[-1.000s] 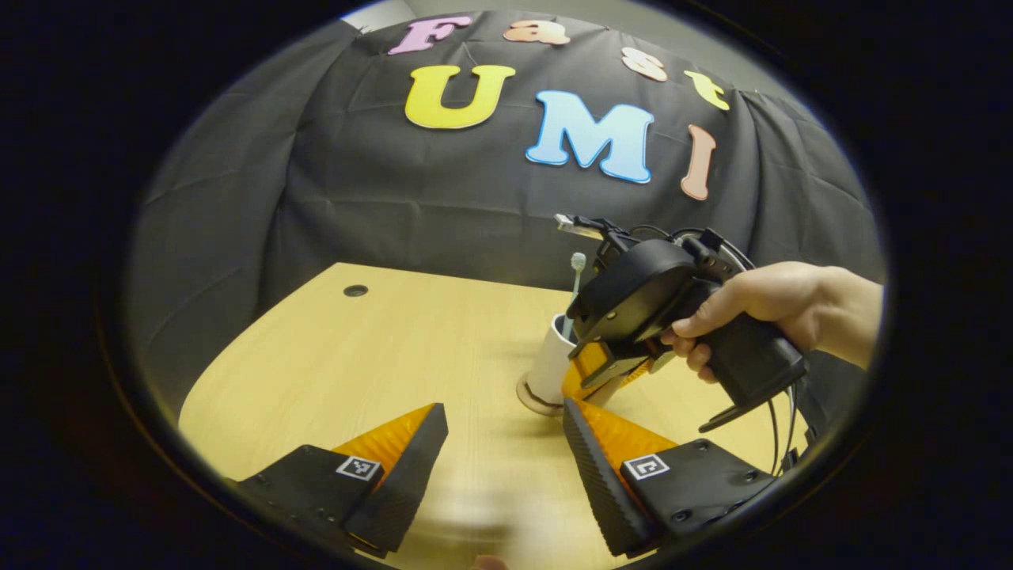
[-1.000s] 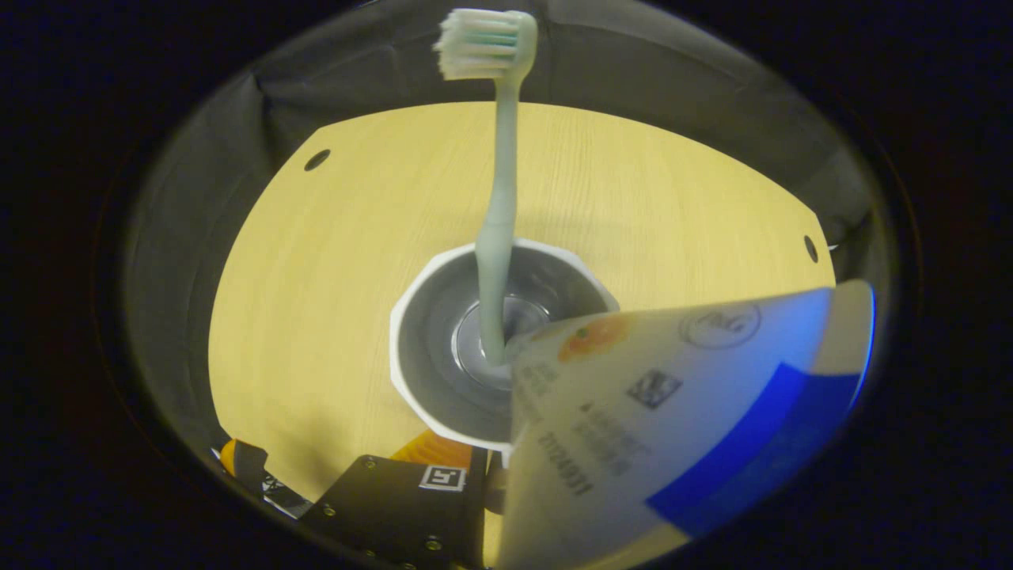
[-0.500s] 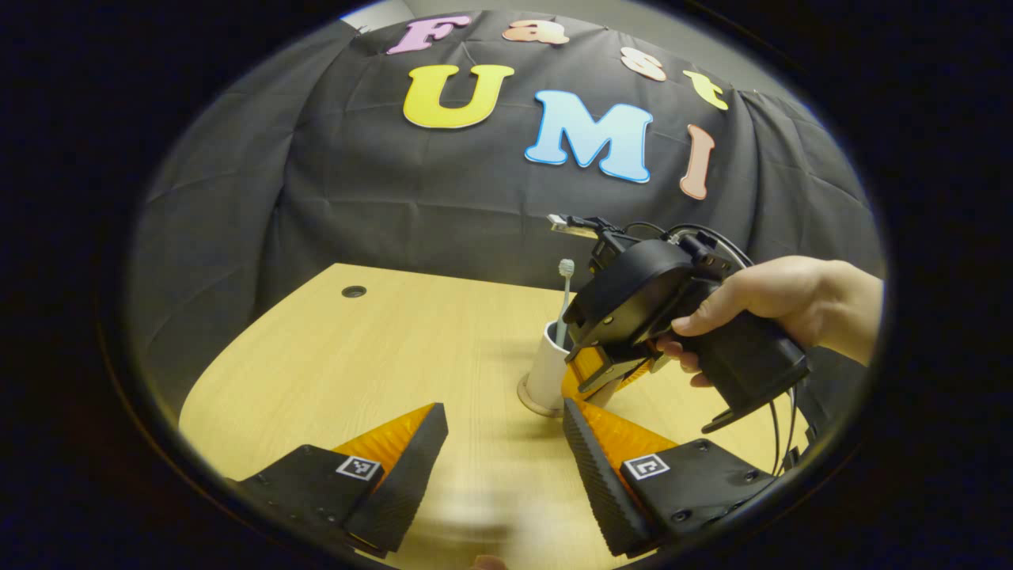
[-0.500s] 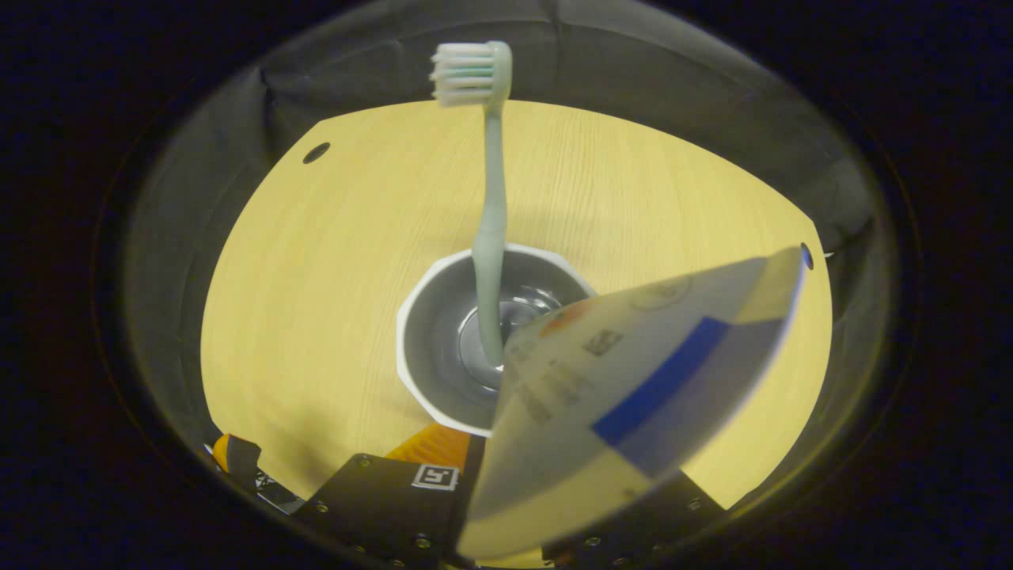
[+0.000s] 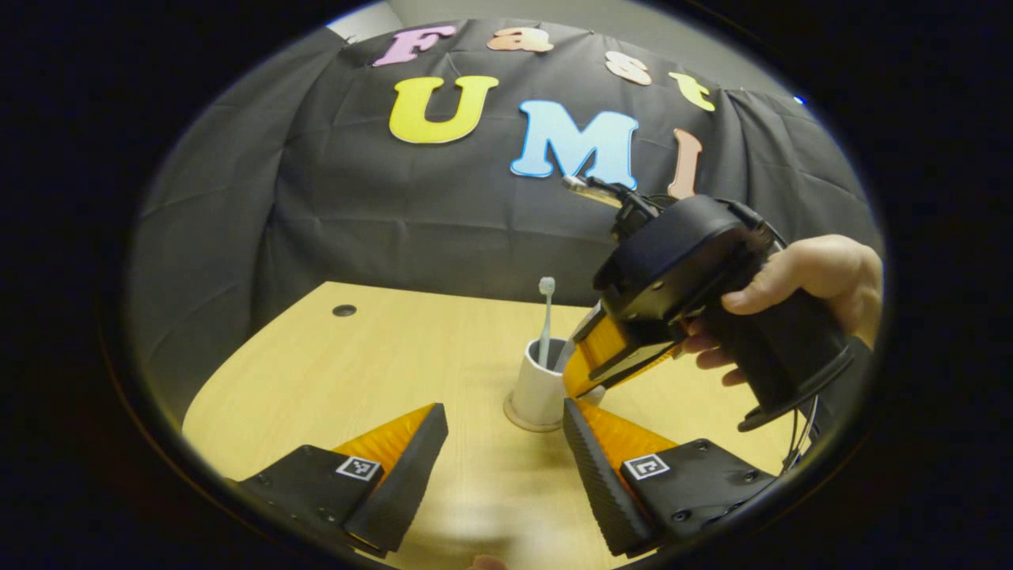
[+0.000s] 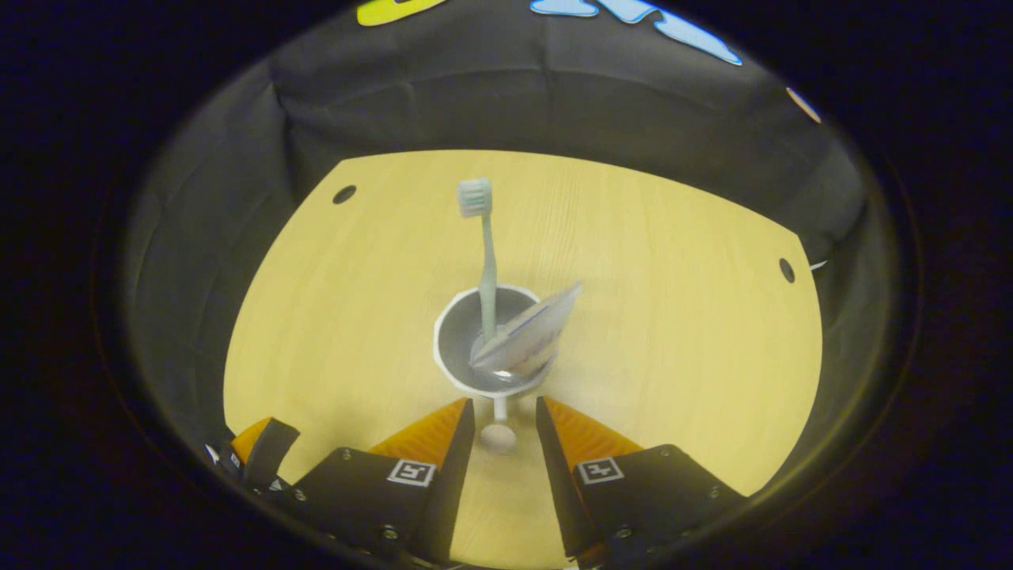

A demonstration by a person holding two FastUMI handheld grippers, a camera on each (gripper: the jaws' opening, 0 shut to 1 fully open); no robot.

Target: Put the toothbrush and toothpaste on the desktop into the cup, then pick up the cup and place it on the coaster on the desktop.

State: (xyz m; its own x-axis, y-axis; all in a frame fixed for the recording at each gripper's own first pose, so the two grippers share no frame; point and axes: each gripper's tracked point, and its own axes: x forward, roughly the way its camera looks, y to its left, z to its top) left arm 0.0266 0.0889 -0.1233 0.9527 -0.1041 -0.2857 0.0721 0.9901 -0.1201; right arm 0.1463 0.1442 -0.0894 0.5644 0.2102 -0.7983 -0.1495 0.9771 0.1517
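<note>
Right gripper [image 6: 500, 412] hangs above the cup [image 6: 492, 354], fingers spread apart, holding nothing. Cup is white, smooth, faceted rim, grey inside, standing upright near the middle of the desk [image 6: 673, 317]. Toothbrush [image 6: 484, 261] stands in the cup, thin pale green handle, white bristle head up. Toothpaste [image 6: 526, 336], flat soft tube with white and blue print, leans inside the cup against its right rim, flat end sticking out. A small pale round bit [image 6: 498, 437] sits on the desk between the right gripper's fingers; can't tell what it is.

From the left gripper view: cup [image 5: 538, 388] sits on a round tan coaster [image 5: 519, 417], toothbrush [image 5: 545, 317] upright. Right gripper [image 5: 597, 360], in a hand [image 5: 799, 293], is just right of the cup. Left gripper [image 5: 498, 459] low over the desk [image 5: 356, 372], fingers wide apart, empty, ribbed pads. Desk is light wood grain with round cable holes [image 6: 344, 194].
</note>
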